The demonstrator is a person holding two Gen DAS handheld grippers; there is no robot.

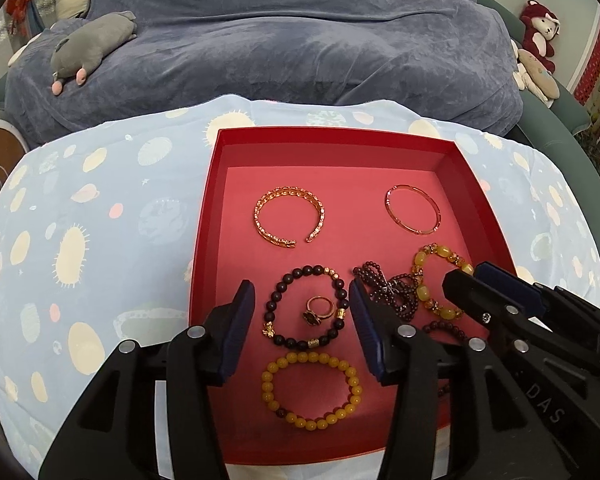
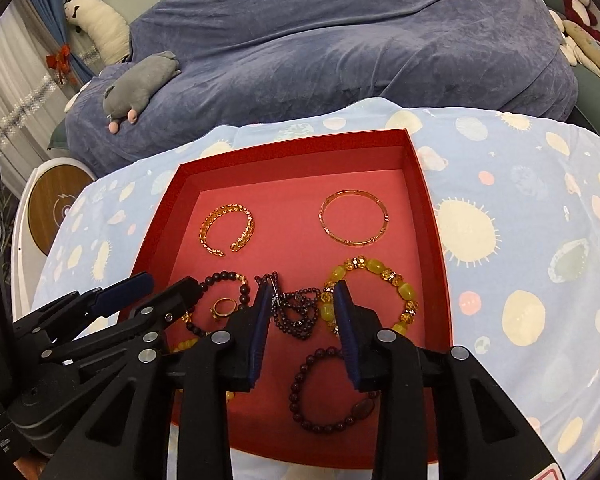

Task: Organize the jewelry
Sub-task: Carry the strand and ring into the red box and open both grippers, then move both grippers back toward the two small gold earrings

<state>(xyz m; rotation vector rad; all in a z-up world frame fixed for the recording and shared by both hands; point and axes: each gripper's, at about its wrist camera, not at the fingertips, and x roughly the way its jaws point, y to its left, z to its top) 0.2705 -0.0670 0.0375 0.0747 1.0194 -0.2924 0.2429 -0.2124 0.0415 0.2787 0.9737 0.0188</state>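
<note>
A red tray [image 1: 216, 184] [image 2: 428, 200] holds the jewelry. At the back lie a gold open cuff [image 1: 290, 216] [image 2: 228, 230] and a thin gold bangle [image 1: 413, 209] [image 2: 354, 217]. My left gripper [image 1: 302, 304] is open above a dark bead bracelet [image 1: 306, 307] with a gold ring [image 1: 319, 311] [image 2: 223, 307] inside it; a yellow bead bracelet [image 1: 311, 390] lies nearer. My right gripper [image 2: 302, 304] is open over a tangled garnet strand [image 2: 294, 310] [image 1: 392, 292], beside an amber bracelet [image 2: 370, 294] [image 1: 440, 280] and a dark red bracelet [image 2: 332, 390].
The tray sits on a light blue patterned cloth [image 1: 80, 240] [image 2: 520, 220]. Behind is a sofa under a blue-grey blanket [image 1: 300, 40] with a grey plush toy [image 1: 92, 46] [image 2: 140, 80]. A round wooden-topped stand [image 2: 58, 200] is at the left.
</note>
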